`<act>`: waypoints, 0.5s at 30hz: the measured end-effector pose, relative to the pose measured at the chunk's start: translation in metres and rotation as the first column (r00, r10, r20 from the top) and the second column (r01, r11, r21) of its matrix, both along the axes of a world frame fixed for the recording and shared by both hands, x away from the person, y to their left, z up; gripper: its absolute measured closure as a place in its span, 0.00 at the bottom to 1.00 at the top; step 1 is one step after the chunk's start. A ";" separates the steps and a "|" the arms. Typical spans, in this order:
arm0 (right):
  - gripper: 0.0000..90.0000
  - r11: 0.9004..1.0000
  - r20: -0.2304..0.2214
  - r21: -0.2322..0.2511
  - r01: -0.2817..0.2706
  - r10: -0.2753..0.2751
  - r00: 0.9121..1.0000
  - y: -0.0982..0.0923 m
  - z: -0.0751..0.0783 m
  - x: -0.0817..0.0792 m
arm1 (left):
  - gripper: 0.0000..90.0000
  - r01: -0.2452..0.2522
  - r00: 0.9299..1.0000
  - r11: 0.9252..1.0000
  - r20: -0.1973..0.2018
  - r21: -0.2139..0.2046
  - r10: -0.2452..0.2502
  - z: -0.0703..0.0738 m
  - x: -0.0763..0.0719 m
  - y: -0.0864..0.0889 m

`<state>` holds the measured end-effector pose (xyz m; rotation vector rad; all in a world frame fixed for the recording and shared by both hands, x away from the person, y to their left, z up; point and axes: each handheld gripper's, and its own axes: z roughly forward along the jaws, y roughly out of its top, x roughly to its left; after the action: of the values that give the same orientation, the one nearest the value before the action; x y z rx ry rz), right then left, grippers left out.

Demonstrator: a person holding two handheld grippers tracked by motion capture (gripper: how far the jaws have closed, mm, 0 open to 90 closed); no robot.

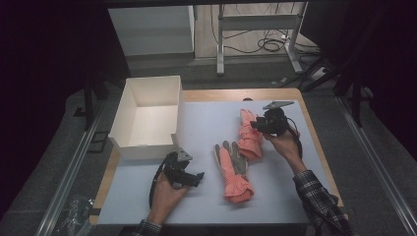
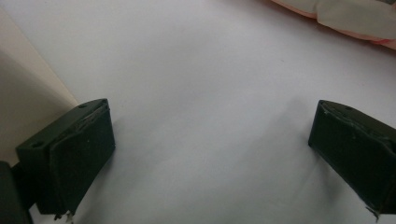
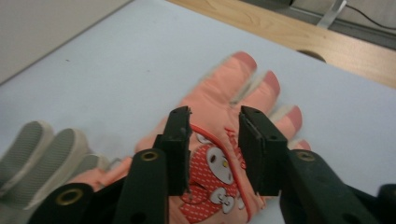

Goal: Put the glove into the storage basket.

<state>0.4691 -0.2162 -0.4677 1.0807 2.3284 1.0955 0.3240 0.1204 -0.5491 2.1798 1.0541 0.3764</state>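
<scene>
The right tongs (image 3: pixel 215 140) stand partly spread above the back of the far glove (image 3: pixel 224 154), jaws apart with nothing pinched between them, poised over its cartoon patch. That glove (image 1: pixel 250 132) lies flat on the surface (image 1: pixel 206 118), fingers pointing away from the person, its cuff touching the near glove (image 1: pixel 233 169), which lies palm-up with grey fingers toward the box (image 1: pixel 147 118). The left tongs (image 2: pixel 210 154) are spread wide over bare surface, holding nothing, just beside the box wall at their left.

The risk here looks to be a shallow bite: with the jaws only partly spread over a flat, padded glove, closing from this height could catch a thin fold of fabric that slips free on the lift. Because the two gloves touch, a drag rather than a clean lift could also pull the near glove out of place.

The right hand (image 1: pixel 282 140) reaches in from the right edge, forearm angled across the surface in a plaid sleeve (image 1: pixel 319 196), the tongs (image 1: pixel 255 125) tipped down and toward the glove. The left hand (image 1: pixel 167 194) rests low near the front of the surface, its tongs (image 1: pixel 192 177) pointing right, toward the near glove.
</scene>
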 end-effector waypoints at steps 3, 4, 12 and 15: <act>0.57 1.000 -0.028 0.012 0.010 -0.010 1.000 -0.004 -0.010 0.004 | 0.01 0.000 1.000 1.000 0.000 0.001 0.000 0.000 0.000 0.000; 0.57 1.000 -0.028 0.012 0.010 -0.010 1.000 -0.004 -0.010 0.004 | 0.01 0.000 1.000 1.000 0.000 0.001 0.000 0.000 0.000 0.000; 0.60 0.999 -0.128 0.048 0.012 -0.006 0.992 -0.001 -0.039 0.015 | 0.01 0.000 1.000 1.000 0.000 0.001 0.000 0.000 0.000 0.000; 0.74 0.999 -0.133 0.053 -0.003 0.010 0.991 0.003 -0.044 0.015 | 0.01 0.000 1.000 1.000 0.000 0.001 0.000 0.000 0.000 0.000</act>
<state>0.4839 -0.2133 -0.5117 1.2011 2.4191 1.1245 0.3241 0.1204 -0.5491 2.1804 1.0539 0.3774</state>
